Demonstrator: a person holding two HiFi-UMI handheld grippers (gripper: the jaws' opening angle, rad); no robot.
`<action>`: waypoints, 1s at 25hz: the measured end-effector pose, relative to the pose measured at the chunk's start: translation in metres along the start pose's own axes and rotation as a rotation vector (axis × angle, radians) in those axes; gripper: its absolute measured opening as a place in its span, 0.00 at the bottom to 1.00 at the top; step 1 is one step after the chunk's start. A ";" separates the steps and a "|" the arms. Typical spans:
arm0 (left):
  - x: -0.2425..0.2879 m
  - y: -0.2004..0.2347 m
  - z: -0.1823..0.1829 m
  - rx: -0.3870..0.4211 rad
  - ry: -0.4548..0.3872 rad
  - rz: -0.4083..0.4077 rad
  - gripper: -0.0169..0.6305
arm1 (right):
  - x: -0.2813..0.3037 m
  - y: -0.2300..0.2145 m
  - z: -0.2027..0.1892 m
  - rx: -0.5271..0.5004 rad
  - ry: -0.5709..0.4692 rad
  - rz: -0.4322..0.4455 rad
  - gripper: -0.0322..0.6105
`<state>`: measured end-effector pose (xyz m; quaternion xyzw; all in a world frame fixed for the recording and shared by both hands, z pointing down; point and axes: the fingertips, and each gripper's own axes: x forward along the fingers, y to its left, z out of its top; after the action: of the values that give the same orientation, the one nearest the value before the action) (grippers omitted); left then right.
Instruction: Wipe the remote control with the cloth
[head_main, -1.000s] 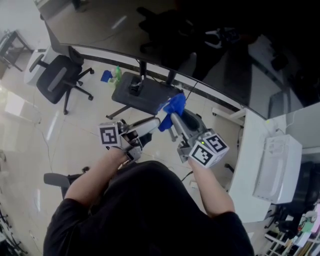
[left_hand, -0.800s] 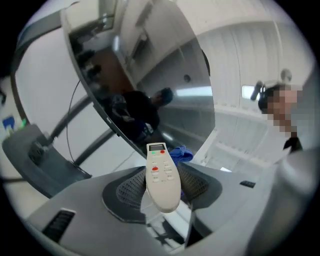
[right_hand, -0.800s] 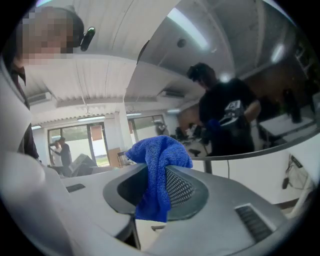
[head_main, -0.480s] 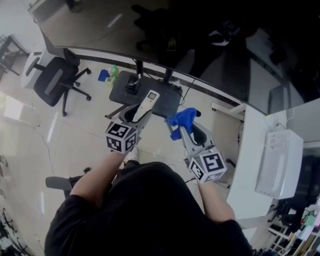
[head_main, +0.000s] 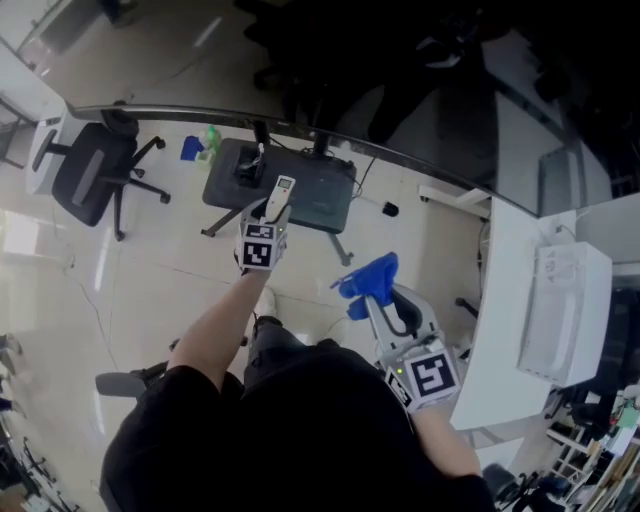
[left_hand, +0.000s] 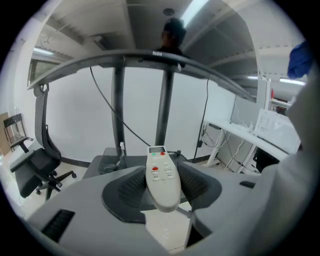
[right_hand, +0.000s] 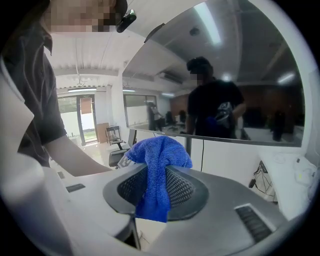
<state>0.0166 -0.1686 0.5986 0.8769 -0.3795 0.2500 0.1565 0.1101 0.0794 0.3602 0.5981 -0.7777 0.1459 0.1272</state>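
The white remote control (left_hand: 162, 175) with red and green buttons sits clamped between the jaws of my left gripper (left_hand: 162, 187), its display end pointing away. In the head view the remote control (head_main: 278, 195) is held out toward the dark table (head_main: 160, 70). My left gripper (head_main: 266, 228) is stretched forward. The blue cloth (right_hand: 157, 172) is pinched in my right gripper (right_hand: 159, 192) and bunches above the jaws. In the head view the cloth (head_main: 368, 278) and my right gripper (head_main: 383, 310) stay low and to the right, well apart from the remote.
A black desk-leg base plate (head_main: 280, 185) lies on the floor below the table edge. An office chair (head_main: 85, 175) stands at left. At right is a white desk (head_main: 500, 330) with a white device (head_main: 560, 315). A green and a blue item (head_main: 198, 145) lie on the floor.
The two grippers have separated. My left gripper has swung the remote up and forward toward the table. The right gripper with the cloth has drawn back toward the body and to the right.
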 end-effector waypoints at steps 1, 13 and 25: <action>0.014 0.004 -0.012 0.002 0.031 0.010 0.34 | -0.003 -0.001 -0.003 0.005 0.011 -0.006 0.22; 0.132 0.031 -0.078 -0.035 0.184 0.060 0.34 | -0.010 -0.017 -0.057 0.089 0.162 -0.049 0.22; 0.150 0.032 -0.113 -0.050 0.262 0.100 0.35 | 0.000 -0.017 -0.068 0.108 0.188 -0.018 0.22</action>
<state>0.0450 -0.2257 0.7779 0.8126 -0.4050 0.3605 0.2138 0.1279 0.1016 0.4243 0.5947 -0.7480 0.2417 0.1684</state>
